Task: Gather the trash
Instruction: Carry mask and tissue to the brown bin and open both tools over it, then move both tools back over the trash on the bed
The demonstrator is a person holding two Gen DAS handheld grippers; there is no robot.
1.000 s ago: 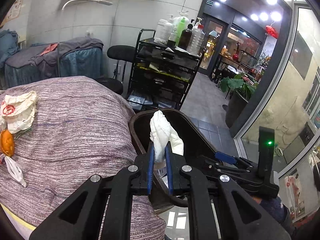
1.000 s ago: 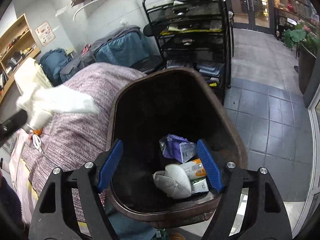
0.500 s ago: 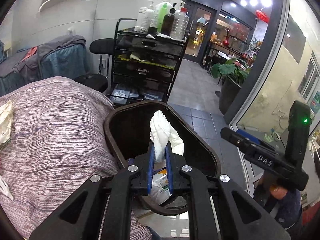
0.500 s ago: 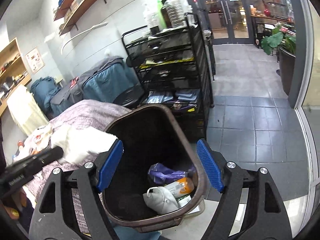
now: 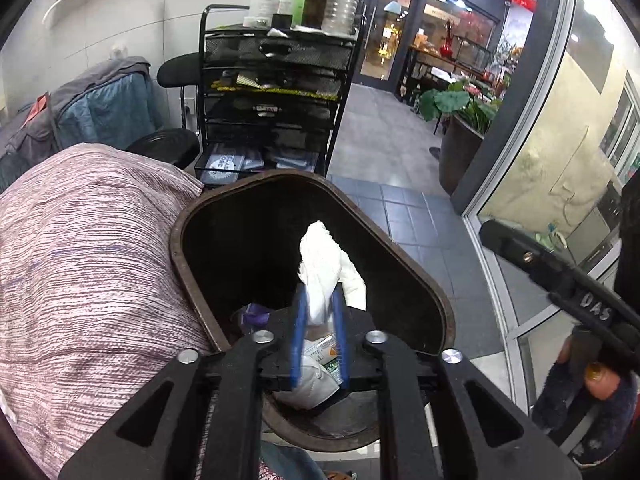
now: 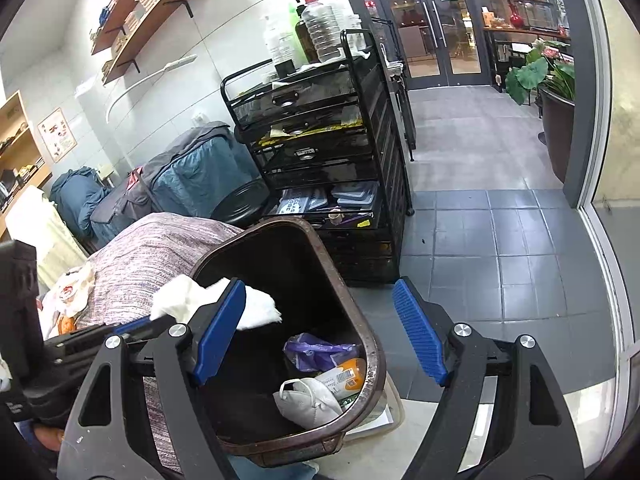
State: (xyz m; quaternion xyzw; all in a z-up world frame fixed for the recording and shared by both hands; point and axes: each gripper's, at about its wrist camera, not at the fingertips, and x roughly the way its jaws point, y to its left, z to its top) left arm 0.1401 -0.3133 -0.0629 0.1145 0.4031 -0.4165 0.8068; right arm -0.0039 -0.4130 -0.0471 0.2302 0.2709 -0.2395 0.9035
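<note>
- While my left gripper [image 5: 318,320] pinches the tissue wad [image 5: 328,264], its long axis points toward twelve o'clock.
- Directly beneath gapes the bin [image 5: 424,280], so I judge release comes next.
- My right gripper [image 6: 320,332] hangs spread and empty at three o'clock.

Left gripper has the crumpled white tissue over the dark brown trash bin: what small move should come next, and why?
Probably open the left gripper: the crumpled white tissue sits pinched between its blue pads, over the dark brown trash bin mouth, so it should drop inside.
</note>
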